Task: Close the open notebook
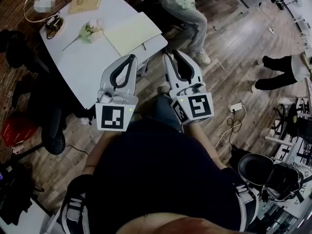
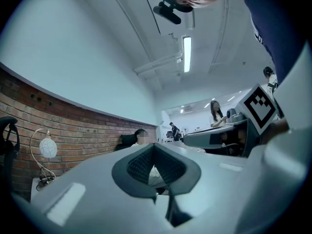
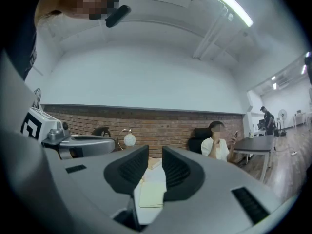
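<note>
The open notebook (image 1: 131,30) lies flat with its cream pages up, near the right corner of the white table (image 1: 83,62). In the right gripper view the notebook (image 3: 151,191) shows through the gap between the jaws, some way ahead. My left gripper (image 1: 131,58) points at the table's near edge, below the notebook; its tips touch and hold nothing, as the left gripper (image 2: 153,147) shows in its own view. My right gripper (image 1: 173,53) is just off the table's right corner, and the right gripper (image 3: 155,152) stands open and empty. Neither touches the notebook.
On the table are also a white flower (image 1: 91,30), a closed tan book (image 1: 86,1) and a desk lamp (image 1: 51,23). A person sits at the far side (image 1: 187,13). A black chair (image 1: 53,116) stands left; a power strip with cable (image 1: 236,108) lies on the floor at right.
</note>
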